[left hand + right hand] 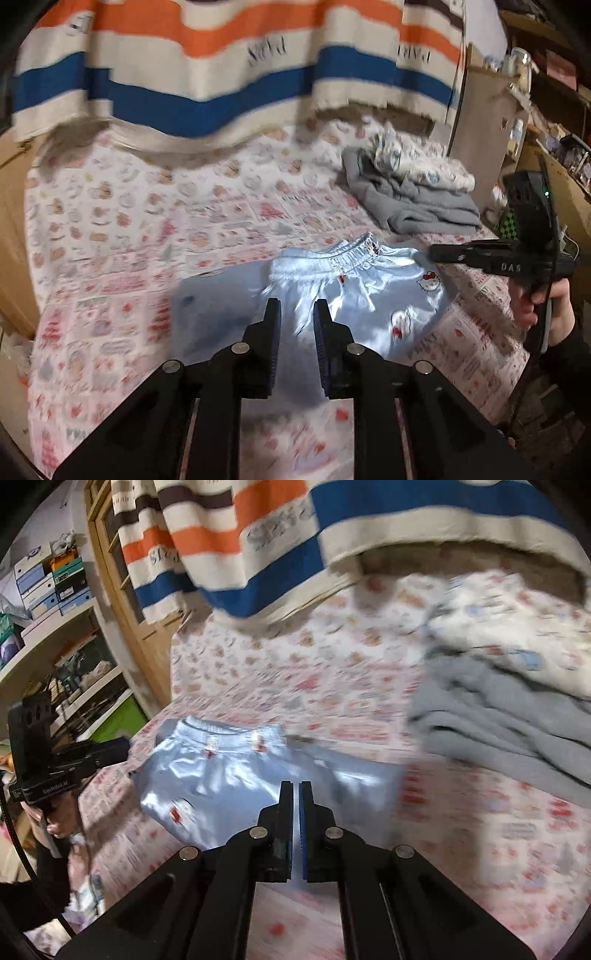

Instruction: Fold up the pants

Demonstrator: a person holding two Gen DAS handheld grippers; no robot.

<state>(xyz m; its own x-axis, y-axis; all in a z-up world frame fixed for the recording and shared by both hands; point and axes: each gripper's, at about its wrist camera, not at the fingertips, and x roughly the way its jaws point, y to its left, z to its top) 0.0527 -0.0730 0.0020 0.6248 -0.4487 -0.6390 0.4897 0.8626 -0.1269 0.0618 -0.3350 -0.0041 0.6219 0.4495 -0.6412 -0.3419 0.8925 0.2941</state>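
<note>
Your left gripper [295,314], slightly parted and empty, and your clenched, empty right gripper [296,794] both hover just before the pale-blue pants [325,291], waistband lying crosswise beyond.

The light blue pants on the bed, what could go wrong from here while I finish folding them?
1. The light blue pants look shiny and slick, so a fold may slide apart.
2. The pile of grey and printed clothes lies close beside them and could get dragged along.
3. The left gripper has a small gap with nothing in it, and the right gripper is shut and empty; a regrasp may catch only the top layer.
</note>
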